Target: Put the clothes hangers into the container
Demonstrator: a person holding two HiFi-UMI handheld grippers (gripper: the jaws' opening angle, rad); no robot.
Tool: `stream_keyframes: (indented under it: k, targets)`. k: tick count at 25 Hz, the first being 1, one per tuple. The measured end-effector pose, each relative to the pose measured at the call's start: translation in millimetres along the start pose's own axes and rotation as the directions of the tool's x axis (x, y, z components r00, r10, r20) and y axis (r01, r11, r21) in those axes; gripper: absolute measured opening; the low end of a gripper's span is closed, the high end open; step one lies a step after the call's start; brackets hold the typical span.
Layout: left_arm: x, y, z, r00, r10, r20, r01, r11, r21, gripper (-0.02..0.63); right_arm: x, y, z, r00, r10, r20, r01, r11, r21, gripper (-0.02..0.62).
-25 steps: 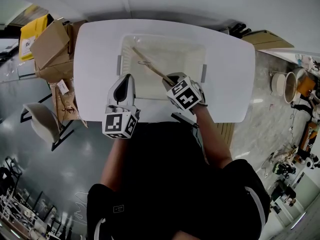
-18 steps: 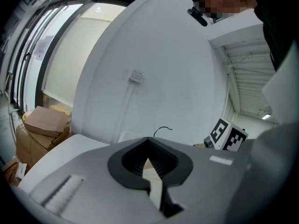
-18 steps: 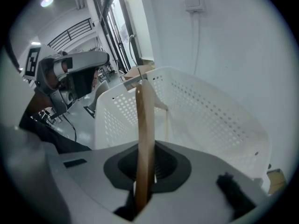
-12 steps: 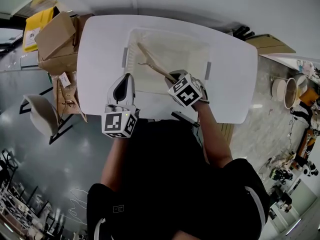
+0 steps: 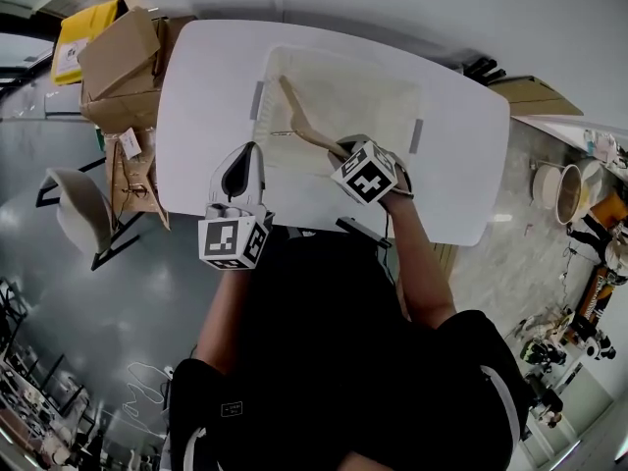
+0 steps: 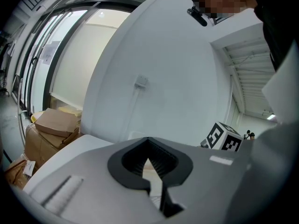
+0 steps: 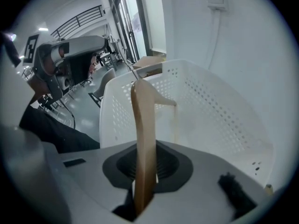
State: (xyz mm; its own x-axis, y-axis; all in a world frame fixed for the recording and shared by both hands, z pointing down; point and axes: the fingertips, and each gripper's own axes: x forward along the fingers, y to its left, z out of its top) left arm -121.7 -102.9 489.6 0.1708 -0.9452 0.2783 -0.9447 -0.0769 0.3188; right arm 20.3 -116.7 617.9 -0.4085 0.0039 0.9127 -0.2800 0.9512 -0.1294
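A wooden clothes hanger (image 5: 304,130) slants from my right gripper (image 5: 340,152) up-left into the white perforated container (image 5: 343,59) on the table; its metal hook (image 5: 280,133) points left. In the right gripper view the hanger (image 7: 140,125) stands between the jaws of my right gripper (image 7: 147,171), which are opening; a thin gap shows at its right side. The container's wall (image 7: 210,111) lies just beyond. My left gripper (image 5: 243,160) hovers at the container's near left corner. Nothing is between the closed jaws of this left gripper (image 6: 152,164).
The white table (image 5: 196,96) carries only the container. Cardboard boxes (image 5: 118,67) and a yellow bag (image 5: 83,32) stand to its left, with a pale chair (image 5: 78,229) below them. Another flat box (image 5: 535,96) lies at the right. Grey floor surrounds it all.
The right gripper and hanger have edged slightly forward over the container's near edge. The left gripper has stayed at the near left corner.
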Motion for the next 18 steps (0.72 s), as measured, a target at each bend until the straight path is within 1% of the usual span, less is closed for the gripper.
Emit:
stream_keyframes:
  k: [5,8,18]
  targets:
    - [-7.2,5.7,0.3,1.0,0.01,0.006,-0.01,1.0,-0.002,0.003,4.0,6.1,-2.7,0.999,0.02,-0.029,-0.02,1.0,-0.019,0.06]
    - [-9.5,9.7,0.7,1.0,0.014,0.009,-0.014,1.0,-0.004,0.003,6.9,6.7,-2.6,0.999,0.019,-0.038,-0.02,0.999,-0.027,0.062]
    - [-11.3,7.6,0.0,1.0,0.006,0.007,-0.006,1.0,-0.004,0.003,6.2,8.5,-4.8,0.998,0.05,-0.047,-0.05,0.999,-0.017,0.074]
